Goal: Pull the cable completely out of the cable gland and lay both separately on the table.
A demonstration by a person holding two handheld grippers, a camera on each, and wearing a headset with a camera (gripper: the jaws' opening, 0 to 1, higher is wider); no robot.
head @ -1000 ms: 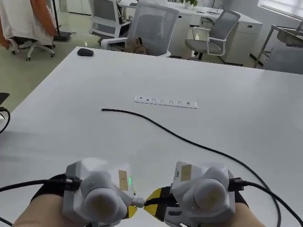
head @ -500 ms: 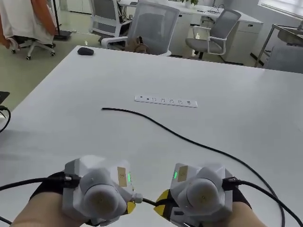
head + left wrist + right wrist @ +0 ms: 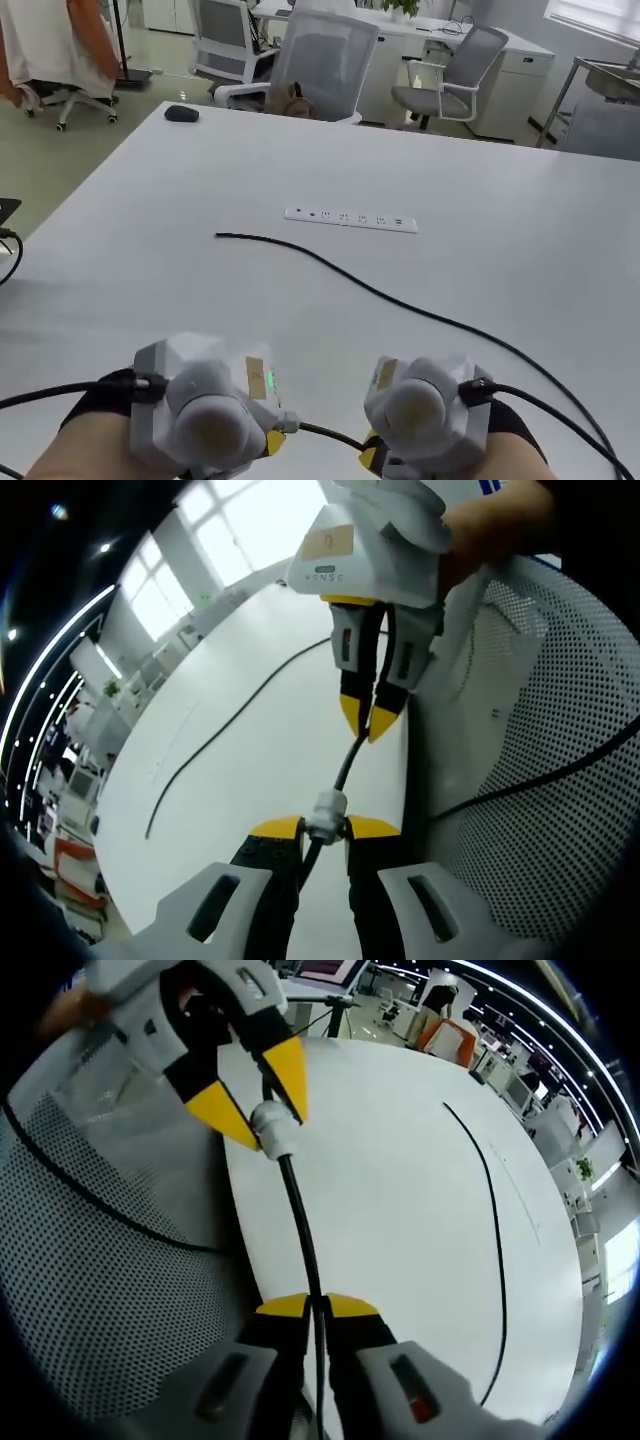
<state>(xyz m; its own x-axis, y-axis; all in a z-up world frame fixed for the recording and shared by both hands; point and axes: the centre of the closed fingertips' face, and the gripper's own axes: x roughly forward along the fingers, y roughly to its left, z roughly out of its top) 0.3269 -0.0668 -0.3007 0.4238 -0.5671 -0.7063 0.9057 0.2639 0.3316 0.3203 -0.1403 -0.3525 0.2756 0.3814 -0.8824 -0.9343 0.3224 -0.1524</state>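
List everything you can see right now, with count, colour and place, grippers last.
cable: one, black, snaking across the table from its far-left middle, near end stretched between the two grippers
cable gland: one, white, on the cable's near end, between the left gripper's jaws
power strip: one, white, lying flat mid-table beyond the cable
small dark object: one, black, far left corner of the table, maybe a mouse
table: one, white
office chairs: several, grey and white, behind the table
left gripper: one, white with yellow tips, shut on the cable gland
right gripper: one, same colours, shut on the cable
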